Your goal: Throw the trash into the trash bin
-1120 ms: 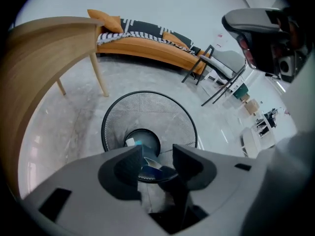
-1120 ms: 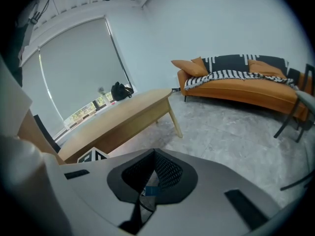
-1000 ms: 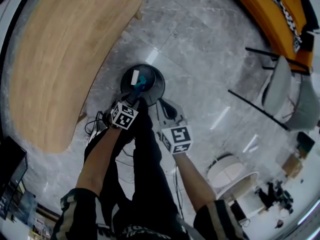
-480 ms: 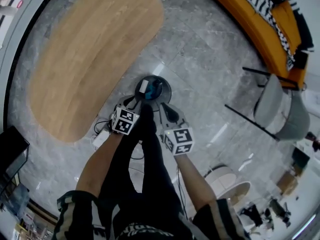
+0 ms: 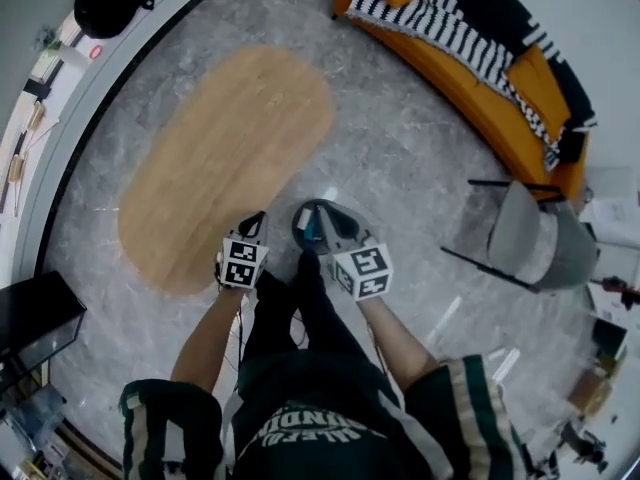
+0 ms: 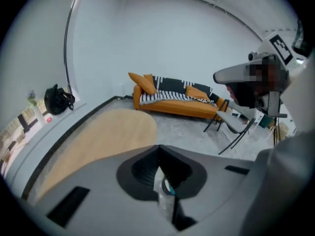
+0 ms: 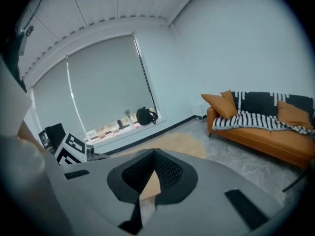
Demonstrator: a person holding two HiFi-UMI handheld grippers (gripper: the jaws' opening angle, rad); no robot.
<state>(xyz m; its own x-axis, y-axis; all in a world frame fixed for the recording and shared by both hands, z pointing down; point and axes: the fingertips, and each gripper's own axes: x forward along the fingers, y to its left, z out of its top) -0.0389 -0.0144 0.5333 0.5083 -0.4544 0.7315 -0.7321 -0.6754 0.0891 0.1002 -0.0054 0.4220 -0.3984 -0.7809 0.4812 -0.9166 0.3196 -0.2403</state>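
Trash bin (image 5: 300,223) on grey floor (image 5: 400,158), shirt print (image 5: 300,430) upside down, probably illegible

Floor (image 5: 400,158) with trash bin (image 5: 301,226), perhaps table (image 5: 225,158)

Dark-green jersey (image 5: 300,436); striped sleeves (image 5: 468,408); black trousers (image 5: 290,313).
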